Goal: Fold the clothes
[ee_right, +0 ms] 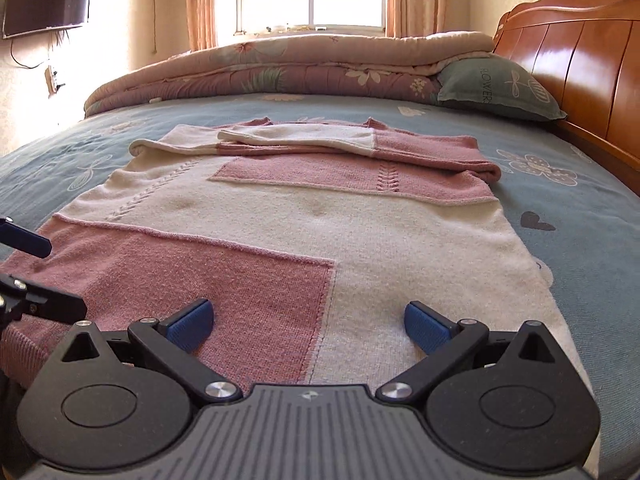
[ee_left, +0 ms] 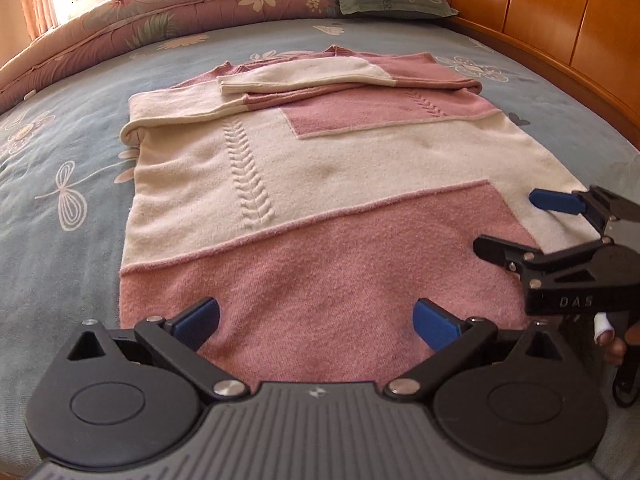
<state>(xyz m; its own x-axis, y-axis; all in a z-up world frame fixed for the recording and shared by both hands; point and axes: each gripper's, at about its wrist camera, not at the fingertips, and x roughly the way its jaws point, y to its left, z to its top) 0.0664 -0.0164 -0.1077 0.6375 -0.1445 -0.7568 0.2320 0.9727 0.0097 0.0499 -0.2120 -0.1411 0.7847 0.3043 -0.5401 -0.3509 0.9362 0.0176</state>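
Pink-and-cream sweater [ee_left: 320, 184] lies flat on the bed [ee_left: 60, 200], sleeves folded across its far end at 12 o'clock. Left gripper [ee_left: 316, 322] and right gripper [ee_right: 306, 322], jaws spread wide and empty, hover over the near hem at 6 o'clock. Pillow [ee_right: 496, 84] lies at 1 o'clock.

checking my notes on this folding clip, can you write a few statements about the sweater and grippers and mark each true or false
1. The sweater lies flat on the bed. True.
2. Both sleeves hang off the bed edge. False: they are folded across the chest.
3. The left hand-held gripper is open. True.
4. The right hand-held gripper is clamped on the hem. False: it is open, holding nothing.
5. A green pillow lies by the headboard. True.
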